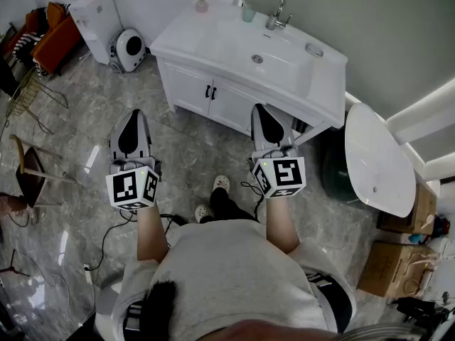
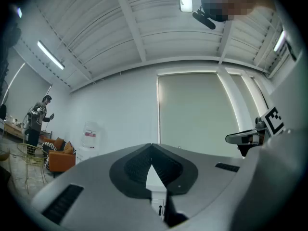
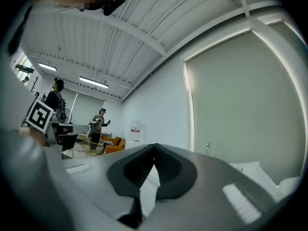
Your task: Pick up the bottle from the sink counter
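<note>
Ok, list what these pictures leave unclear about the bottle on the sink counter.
- Bottle, head view: too small to read its label or fill level.
- Left gripper view: the shut fingers hide the bottle entirely.
- Right gripper view: the fingers hide the bottle; only the faucet shows.

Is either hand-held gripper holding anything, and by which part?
Nothing is held. The left hand-held gripper and the right hand-held gripper are shut on nothing; the small pink bottle stands on the white sink counter.

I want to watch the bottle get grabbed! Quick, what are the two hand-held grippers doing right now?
left hand-held gripper: closed, holding nothing.
right hand-held gripper: closed, holding nothing.
</note>
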A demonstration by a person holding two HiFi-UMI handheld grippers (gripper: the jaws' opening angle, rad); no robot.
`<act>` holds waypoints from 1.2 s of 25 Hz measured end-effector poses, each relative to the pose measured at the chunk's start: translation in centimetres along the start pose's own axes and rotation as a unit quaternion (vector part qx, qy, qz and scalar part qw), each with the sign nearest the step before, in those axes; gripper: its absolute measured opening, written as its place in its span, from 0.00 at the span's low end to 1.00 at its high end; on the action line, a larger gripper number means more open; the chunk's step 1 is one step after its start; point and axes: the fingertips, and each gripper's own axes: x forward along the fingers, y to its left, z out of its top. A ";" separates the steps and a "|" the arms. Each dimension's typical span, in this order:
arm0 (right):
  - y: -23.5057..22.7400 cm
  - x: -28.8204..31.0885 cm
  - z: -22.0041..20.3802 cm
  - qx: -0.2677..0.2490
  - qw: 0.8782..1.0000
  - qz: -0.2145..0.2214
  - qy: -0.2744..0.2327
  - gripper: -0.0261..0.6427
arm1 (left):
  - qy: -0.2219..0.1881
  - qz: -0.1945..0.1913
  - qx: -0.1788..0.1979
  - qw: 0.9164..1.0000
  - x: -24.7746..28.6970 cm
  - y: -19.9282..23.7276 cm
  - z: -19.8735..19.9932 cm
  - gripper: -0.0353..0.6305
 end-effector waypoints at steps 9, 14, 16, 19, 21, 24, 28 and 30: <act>-0.7 0.6 0.1 -0.001 1.000 -0.002 0.002 0.06 | -0.003 -0.002 -0.005 1.000 1.0 -0.2 0.1 0.06; -1.5 1.6 0.0 0.002 1.000 -0.007 -0.007 0.06 | -0.005 -0.004 -0.008 1.000 2.3 -0.2 -0.3 0.06; -2.0 2.3 0.0 0.005 1.000 -0.007 -0.013 0.06 | -0.008 -0.004 -0.009 1.000 3.1 -0.1 -0.4 0.06; -3.0 3.6 -0.1 0.008 1.000 -0.003 -0.015 0.06 | -0.012 -0.001 -0.010 1.000 4.7 0.0 -0.5 0.06; -3.7 4.7 -0.2 0.008 1.000 -0.001 -0.016 0.06 | -0.017 0.002 -0.009 1.000 5.9 0.1 -0.5 0.06; -4.8 6.5 0.0 0.009 1.000 0.003 -0.022 0.06 | -0.024 0.003 -0.007 1.000 7.9 0.2 -0.3 0.06; -6.2 9.5 0.3 0.008 0.999 0.013 -0.031 0.06 | -0.028 0.006 -0.004 1.000 10.9 0.3 -0.2 0.06; -6.9 11.0 0.4 0.007 0.999 0.019 -0.035 0.06 | -0.030 0.009 -0.004 0.999 12.3 0.4 -0.2 0.06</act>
